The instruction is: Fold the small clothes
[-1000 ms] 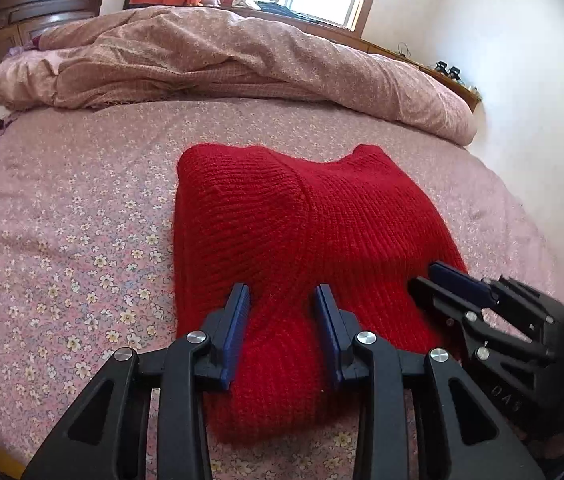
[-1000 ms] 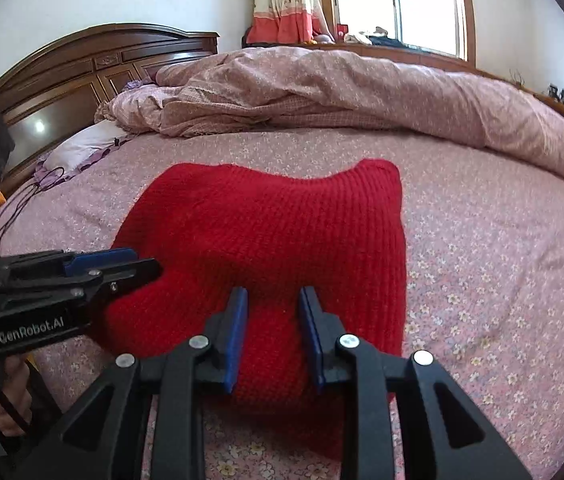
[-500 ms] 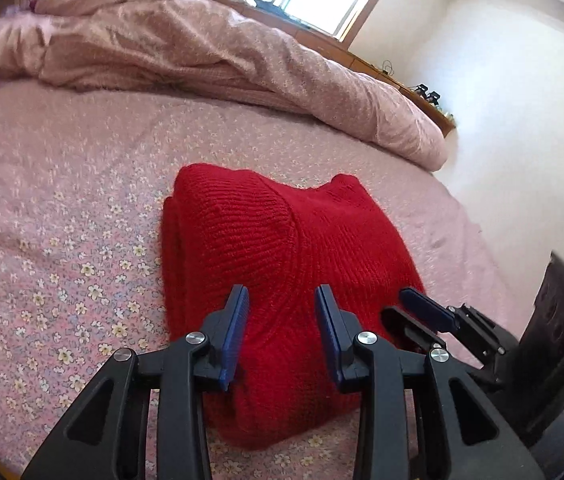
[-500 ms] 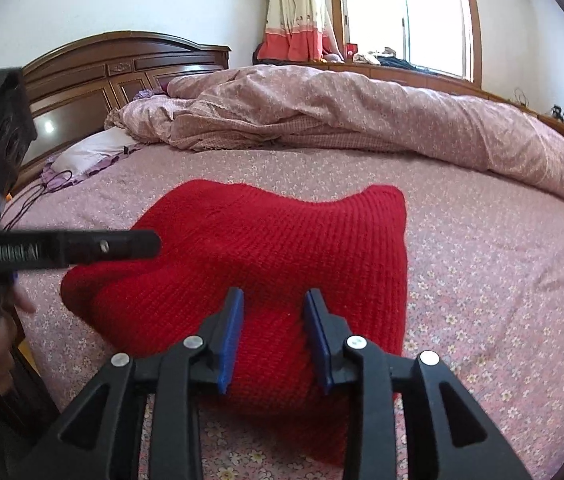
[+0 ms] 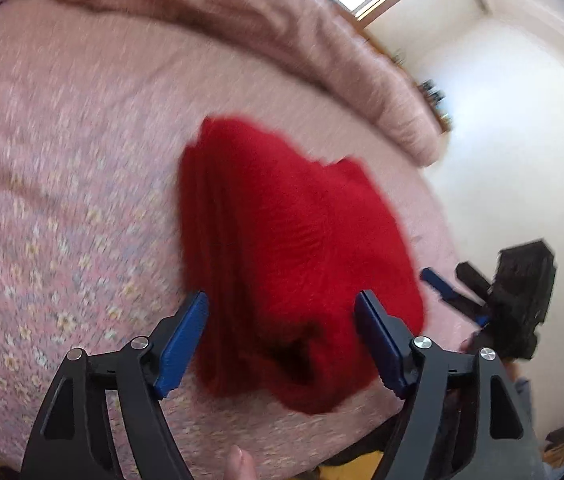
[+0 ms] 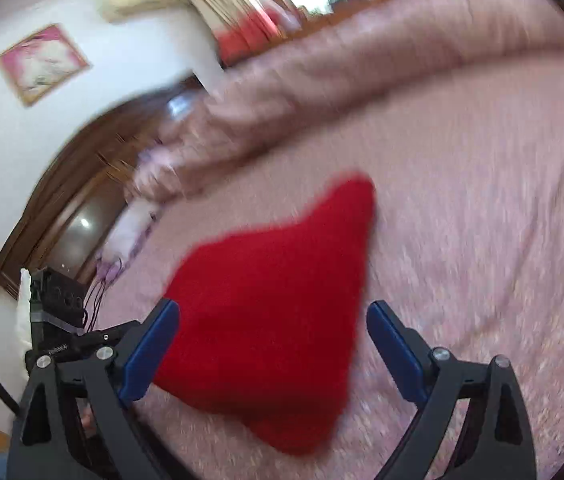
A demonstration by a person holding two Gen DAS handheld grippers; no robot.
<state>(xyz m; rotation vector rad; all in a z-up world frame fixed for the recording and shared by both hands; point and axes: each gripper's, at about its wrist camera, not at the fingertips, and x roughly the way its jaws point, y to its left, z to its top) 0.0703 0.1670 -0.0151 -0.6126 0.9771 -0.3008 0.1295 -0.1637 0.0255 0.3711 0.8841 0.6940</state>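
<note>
Both grippers' jaws just spread, off the red sweater (image 5: 290, 256); headboard (image 6: 81, 200) only in right view.

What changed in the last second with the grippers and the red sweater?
Both grippers let go: the left gripper and right gripper have just been opening and now stand wide, off the folded red knitted sweater, and both views have tilted. The sweater stays folded on the pink floral bedsheet.

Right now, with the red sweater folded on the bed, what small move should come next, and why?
Probably draw both grippers back. The red sweater lies as a folded bundle on the floral bedspread; the left gripper and right gripper have just been opening, and their pads press on nothing.
</note>
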